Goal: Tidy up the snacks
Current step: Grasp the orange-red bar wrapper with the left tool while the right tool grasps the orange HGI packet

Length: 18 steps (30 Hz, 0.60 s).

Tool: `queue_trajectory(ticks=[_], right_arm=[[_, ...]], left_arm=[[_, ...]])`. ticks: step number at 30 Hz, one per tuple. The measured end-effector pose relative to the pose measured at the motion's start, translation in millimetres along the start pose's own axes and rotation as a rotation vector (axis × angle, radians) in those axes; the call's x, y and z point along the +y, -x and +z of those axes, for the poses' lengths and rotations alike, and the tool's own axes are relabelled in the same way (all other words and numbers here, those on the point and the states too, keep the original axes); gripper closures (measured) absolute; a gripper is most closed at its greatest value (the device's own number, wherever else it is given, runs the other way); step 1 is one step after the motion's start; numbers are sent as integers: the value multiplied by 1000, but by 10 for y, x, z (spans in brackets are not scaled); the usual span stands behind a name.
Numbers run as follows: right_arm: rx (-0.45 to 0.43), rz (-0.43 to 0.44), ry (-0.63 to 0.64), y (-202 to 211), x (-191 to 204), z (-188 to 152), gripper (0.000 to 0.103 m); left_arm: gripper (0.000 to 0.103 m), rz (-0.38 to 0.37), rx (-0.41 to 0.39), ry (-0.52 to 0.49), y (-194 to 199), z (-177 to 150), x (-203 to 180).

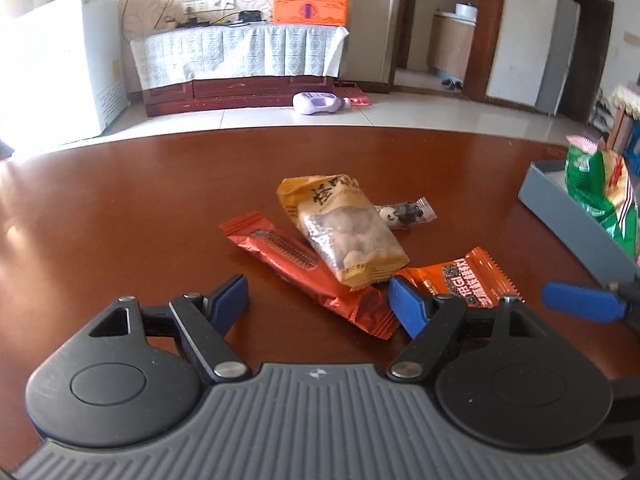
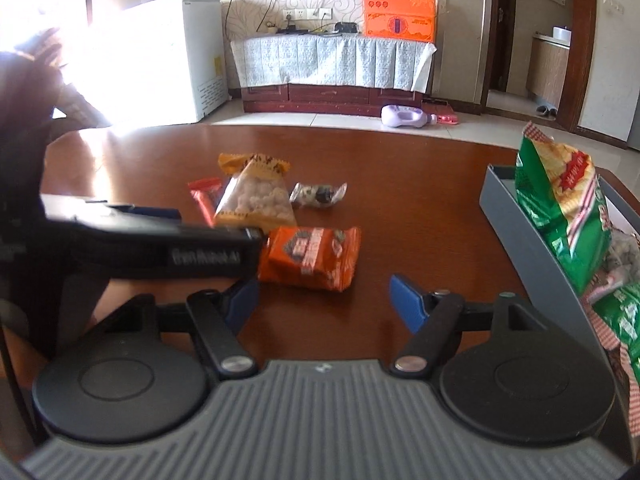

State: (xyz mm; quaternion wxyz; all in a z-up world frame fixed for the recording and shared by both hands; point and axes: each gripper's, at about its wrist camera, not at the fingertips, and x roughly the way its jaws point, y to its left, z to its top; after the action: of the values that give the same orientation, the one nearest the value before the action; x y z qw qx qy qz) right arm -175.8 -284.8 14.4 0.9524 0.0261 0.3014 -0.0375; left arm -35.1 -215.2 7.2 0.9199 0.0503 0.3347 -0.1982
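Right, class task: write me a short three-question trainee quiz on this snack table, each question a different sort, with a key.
1. True or false: the long red foil wrapper lies partly under the yellow bag of pale round snacks.
2. Multiple choice: where does the green crisp bag stand? A) on the bare table B) in the grey open box C) between the right gripper fingers
3. Fill in: both the left gripper and the right one are ____, holding nothing.

Key: 1 true; 2 B; 3 open
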Motion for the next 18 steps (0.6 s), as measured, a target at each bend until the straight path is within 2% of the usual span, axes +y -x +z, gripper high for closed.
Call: queue_trajectory(ticks=[2,4,9,15,17,18], right_arm=[[18,1,11,-81,24,15,27],[36,5,17,-147,47,28,26],[48,-9,-14,-238,53,75,25],[44,-5,-3,-305,9,89,22],[42,13,10,-311,-7,91,23],[41,24,14,-307,-18,93,28]], left_arm=[[30,7,0,-23,-9,7,-23],[41,6,-6,-31,4,-7,7],[47,20,-15,0,6,-27,172],[49,3,-21,12,8,-28,223],[54,-20,-27,24,-3,-19,252],[59,-24,-30,33,-1,-22,277]])
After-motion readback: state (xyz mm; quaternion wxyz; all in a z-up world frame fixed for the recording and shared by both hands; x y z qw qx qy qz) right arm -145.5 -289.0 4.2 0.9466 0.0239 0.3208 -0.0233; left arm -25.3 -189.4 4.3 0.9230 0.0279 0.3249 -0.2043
